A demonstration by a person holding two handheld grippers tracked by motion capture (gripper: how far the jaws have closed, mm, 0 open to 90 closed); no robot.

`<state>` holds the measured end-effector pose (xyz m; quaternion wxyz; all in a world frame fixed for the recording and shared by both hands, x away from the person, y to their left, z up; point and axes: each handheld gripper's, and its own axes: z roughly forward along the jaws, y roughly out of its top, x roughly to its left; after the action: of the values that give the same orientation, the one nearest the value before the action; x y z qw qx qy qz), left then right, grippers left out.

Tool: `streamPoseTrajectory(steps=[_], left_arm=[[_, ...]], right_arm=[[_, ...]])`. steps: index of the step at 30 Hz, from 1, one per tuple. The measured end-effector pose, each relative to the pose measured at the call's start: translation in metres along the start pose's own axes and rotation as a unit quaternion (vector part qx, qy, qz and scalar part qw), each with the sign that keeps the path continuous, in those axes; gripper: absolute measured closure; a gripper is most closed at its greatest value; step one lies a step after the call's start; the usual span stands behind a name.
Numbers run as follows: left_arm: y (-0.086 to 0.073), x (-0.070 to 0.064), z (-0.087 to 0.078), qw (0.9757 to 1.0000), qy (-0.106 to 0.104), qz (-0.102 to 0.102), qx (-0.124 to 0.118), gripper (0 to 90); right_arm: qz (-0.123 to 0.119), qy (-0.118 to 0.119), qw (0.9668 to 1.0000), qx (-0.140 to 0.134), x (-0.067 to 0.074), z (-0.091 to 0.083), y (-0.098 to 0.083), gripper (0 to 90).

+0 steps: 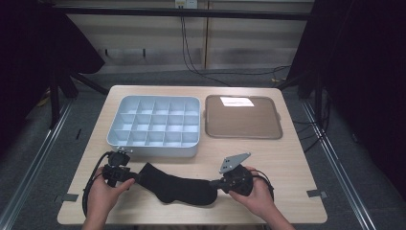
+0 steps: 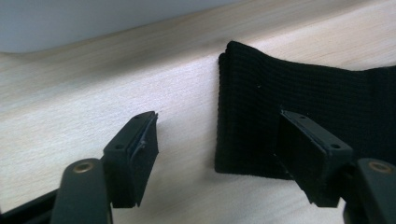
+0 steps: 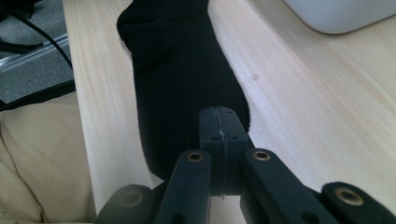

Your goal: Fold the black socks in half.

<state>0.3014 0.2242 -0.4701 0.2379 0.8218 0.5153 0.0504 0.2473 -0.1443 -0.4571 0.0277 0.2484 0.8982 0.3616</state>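
A black sock (image 1: 177, 187) lies flat near the table's front edge, cuff to the left and toe to the right. My left gripper (image 1: 130, 178) is at the cuff and stands open. In the left gripper view (image 2: 219, 126) one jaw is over the ribbed cuff (image 2: 303, 93) and the other over bare wood, and neither pad presses on the fabric. My right gripper (image 1: 213, 183) is at the toe. In the right gripper view (image 3: 218, 114) its jaws are shut tight together on the toe end of the sock (image 3: 177, 70), and the pinched fabric is hidden under the tips.
A pale grey organiser box (image 1: 153, 149) with several compartments stands just behind the sock. A brown tray (image 1: 242, 120) lies to its right. The wooden table (image 1: 287, 158) ends close in front of the hands, and cables trail on the floor behind it.
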Motion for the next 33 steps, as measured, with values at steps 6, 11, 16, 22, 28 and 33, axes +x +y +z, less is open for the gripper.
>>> streamPoseTrajectory(steps=[6,11,16,22,28,33], left_arm=[[0.002,-0.002,0.005,0.9998,0.015,-0.006,0.009,38.8],[0.002,-0.005,0.007,0.9998,0.017,0.0,0.011,41.3],[0.002,-0.01,0.008,0.9994,0.03,0.009,0.014,44.4],[0.003,-0.017,0.008,0.9992,0.035,0.005,0.017,55.2],[0.005,-0.024,0.009,0.9989,0.036,0.016,0.026,69.2],[0.006,-0.022,0.009,0.9993,0.024,0.009,0.029,72.7]], right_arm=[[-0.02,0.013,0.9991,0.035,0.011,0.019,-0.001,90.0],[-0.026,0.015,0.9982,0.051,0.013,0.03,-0.004,90.0],[-0.018,0.014,0.9981,0.056,0.012,0.032,-0.008,90.0],[-0.016,0.015,0.9983,0.053,0.011,0.032,-0.009,90.0],[-0.017,0.015,0.9984,0.052,0.012,0.032,-0.009,90.0],[-0.012,0.017,0.9985,0.051,0.012,0.032,-0.01,90.0]])
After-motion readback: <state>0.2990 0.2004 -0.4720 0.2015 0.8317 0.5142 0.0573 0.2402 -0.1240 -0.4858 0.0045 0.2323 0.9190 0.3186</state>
